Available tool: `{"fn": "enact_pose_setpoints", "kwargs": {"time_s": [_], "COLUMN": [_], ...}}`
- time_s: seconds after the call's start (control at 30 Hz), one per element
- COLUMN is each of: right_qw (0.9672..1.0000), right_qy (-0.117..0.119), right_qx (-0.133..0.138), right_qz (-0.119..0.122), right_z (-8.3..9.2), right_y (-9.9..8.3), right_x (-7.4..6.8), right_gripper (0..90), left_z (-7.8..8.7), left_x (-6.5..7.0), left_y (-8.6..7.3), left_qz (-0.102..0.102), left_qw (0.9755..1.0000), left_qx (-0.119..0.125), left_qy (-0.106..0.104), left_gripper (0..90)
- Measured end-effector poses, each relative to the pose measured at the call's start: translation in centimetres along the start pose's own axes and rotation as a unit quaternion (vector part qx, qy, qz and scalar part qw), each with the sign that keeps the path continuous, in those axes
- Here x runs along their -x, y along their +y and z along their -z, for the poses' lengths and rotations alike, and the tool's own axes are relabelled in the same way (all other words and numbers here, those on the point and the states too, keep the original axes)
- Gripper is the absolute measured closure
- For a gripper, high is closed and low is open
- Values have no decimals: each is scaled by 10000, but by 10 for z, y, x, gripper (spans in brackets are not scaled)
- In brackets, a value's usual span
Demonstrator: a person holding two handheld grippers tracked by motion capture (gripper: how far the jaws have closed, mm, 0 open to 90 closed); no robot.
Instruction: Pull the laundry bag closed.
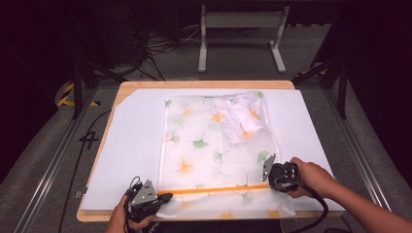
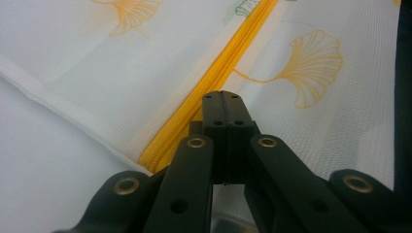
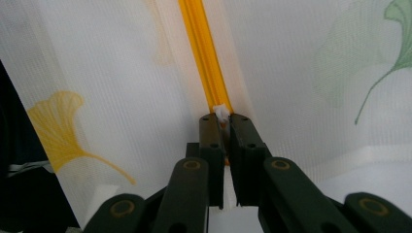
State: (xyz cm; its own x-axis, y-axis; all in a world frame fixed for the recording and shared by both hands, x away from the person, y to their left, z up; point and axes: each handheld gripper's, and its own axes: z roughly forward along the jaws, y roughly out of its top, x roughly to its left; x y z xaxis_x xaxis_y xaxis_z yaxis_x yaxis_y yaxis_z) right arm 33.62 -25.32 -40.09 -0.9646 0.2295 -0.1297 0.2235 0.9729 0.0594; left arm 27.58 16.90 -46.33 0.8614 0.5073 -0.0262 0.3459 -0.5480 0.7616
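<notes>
Dark floor and cables surround the wooden table [image 1: 194,84], where a white sheet [image 1: 131,145] lies under the mesh laundry bag [image 1: 204,145] with ginkgo prints. My left gripper [image 1: 165,197] is clenched on the bag's near-left edge by the orange zipper [image 1: 214,190]. My right gripper [image 1: 268,180] pinches the white zipper pull [image 3: 221,112] at the zipper's right end. White clothing [image 1: 240,116] shows blurred inside the bag's far corner.

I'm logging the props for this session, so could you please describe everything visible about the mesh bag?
The mesh bag is translucent white netting printed with orange and green ginkgo leaves, lying flat on the white sheet. A crumpled white garment fills its far corner. An orange zipper crosses the near end; the left gripper and right gripper pinch its ends.
</notes>
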Motion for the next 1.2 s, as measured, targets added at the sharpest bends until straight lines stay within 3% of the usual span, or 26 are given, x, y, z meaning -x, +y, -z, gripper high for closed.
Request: {"fn": "enact_pose_setpoints", "kwargs": {"time_s": [0.67,0.97,1.07,1.2], "right_qw": [9999,9999,9998,9999], "right_qy": [-99,-141,-173,-160], "right_qx": [39,78,-21,-40], "right_qz": [-22,54,75,49], "right_z": [3,7,13,17], "right_y": [-2,11,17,15], "right_x": [0,-1,-1,2], "right_gripper": [848,844,844,844], "left_z": [0,0,0,1], "left_x": [-1,-1,-1,-1], "left_y": [-1,-1,-1,-1], "left_qz": [70,72,29,13], "left_qw": [10000,10000,10000,10000], "left_qx": [26,29,16,19], "left_qy": [-48,-59,-47,-49], "left_gripper": [900,900,900,900]}}
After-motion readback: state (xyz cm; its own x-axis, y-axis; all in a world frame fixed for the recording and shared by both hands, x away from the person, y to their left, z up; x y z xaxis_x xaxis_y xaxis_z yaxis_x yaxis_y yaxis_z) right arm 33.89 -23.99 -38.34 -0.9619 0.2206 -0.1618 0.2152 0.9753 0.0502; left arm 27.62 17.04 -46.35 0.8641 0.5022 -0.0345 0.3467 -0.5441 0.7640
